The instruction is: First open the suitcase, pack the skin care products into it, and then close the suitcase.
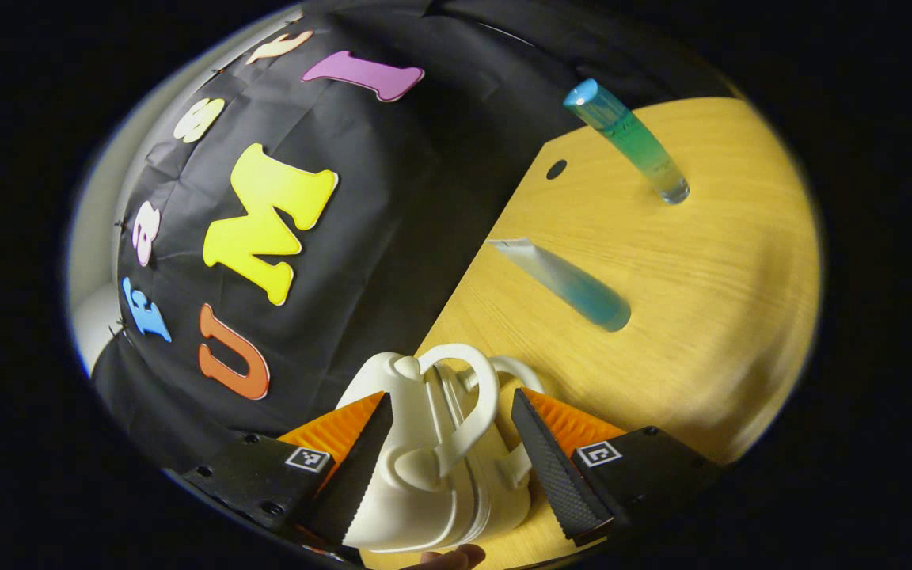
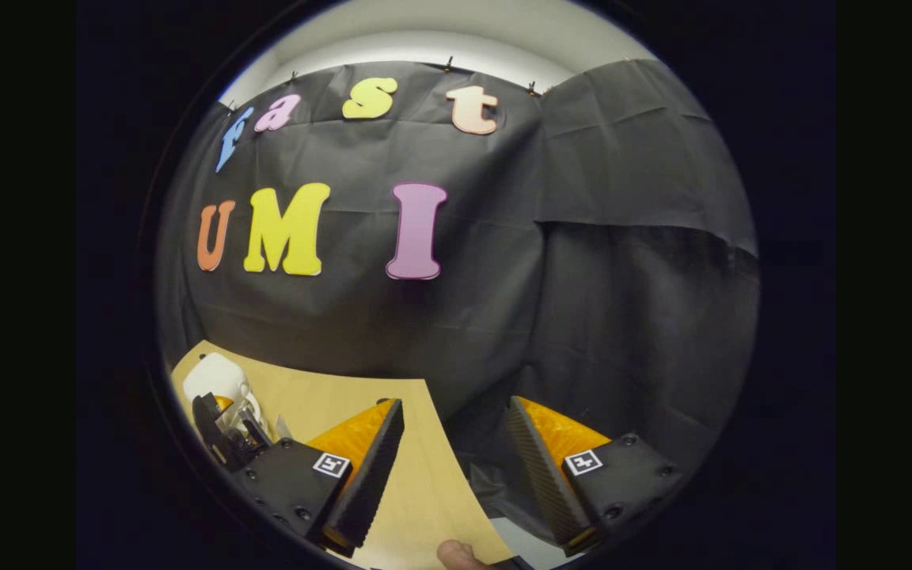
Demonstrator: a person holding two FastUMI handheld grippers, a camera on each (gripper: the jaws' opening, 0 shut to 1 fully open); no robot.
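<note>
Black cloth forms the booth wall [image 1: 393, 237] behind a light wooden table [image 1: 701, 317], which has a small dark hole near its far edge.

Left gripper view: the left gripper [image 1: 450, 443] is tilted, so the table runs steeply upward to the right. Its fingers stand apart on either side of a small white suitcase [image 1: 416, 475], closed, with two looped handles at the top. One finger [image 1: 357, 467] lies against the case's shell; the other finger [image 1: 555, 467] sits just beside the handle side, and contact there cannot be confirmed. Beyond the case, two skin care products are on the table, well apart from the suitcase: a blue-green tube [image 1: 567, 281] lying on its side and a blue-green bottle [image 1: 630, 142] with a blue cap, standing upright. The case's lower end is cut off at the bottom edge, where a fingertip [image 1: 456, 558] of the person shows.

Right gripper view: the right gripper [image 2: 456, 467] is held above the table's edge with its jaws spread and nothing between them. Far off at lower left, the left gripper appears small around the white suitcase; its grip is too small to judge. Another fingertip [image 2: 456, 554] shows at the bottom edge. A pale wall [image 2: 440, 32] shows above the cloth.
</note>
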